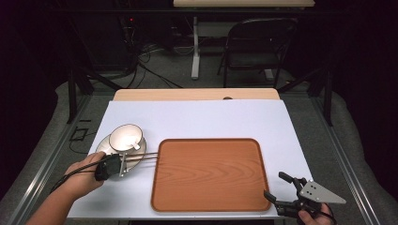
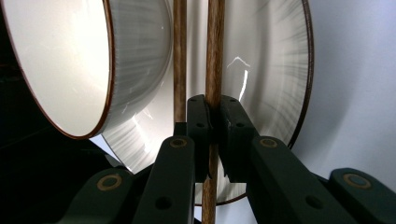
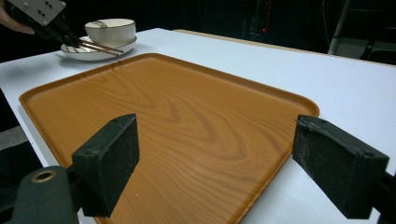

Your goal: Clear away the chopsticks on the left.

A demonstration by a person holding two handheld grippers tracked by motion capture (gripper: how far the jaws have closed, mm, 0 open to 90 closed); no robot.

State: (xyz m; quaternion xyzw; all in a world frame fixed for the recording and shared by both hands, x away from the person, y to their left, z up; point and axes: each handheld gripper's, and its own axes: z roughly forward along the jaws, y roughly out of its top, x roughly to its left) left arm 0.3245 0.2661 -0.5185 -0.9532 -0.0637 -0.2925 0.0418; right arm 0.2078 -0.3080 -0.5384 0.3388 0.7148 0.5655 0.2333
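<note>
Left gripper [image 2: 212, 135] pinches one chopstick [image 2: 214, 56] over the plate [image 2: 275, 84], thin, stiff, slippery, so grip mid-shaft, while right gripper [image 3: 229, 161] gapes beside the tray [image 3: 187, 116].

The tray [image 1: 210, 174] looks like wood, orange-brown with a clear wavy grain and a smooth, faintly satin face. The desk [image 1: 197, 119] wears a matt white sheet, with pale wood showing at its far edge. The bowl [image 2: 65, 60] and plate [image 2: 275, 70] are glossy white glazed ware, finely ribbed outside, each with a thin brown rim. Both chopsticks [image 2: 214, 56] are dark, grained wood. The right tongs [image 3: 215, 163] have matt black, slightly rough pads.
</note>
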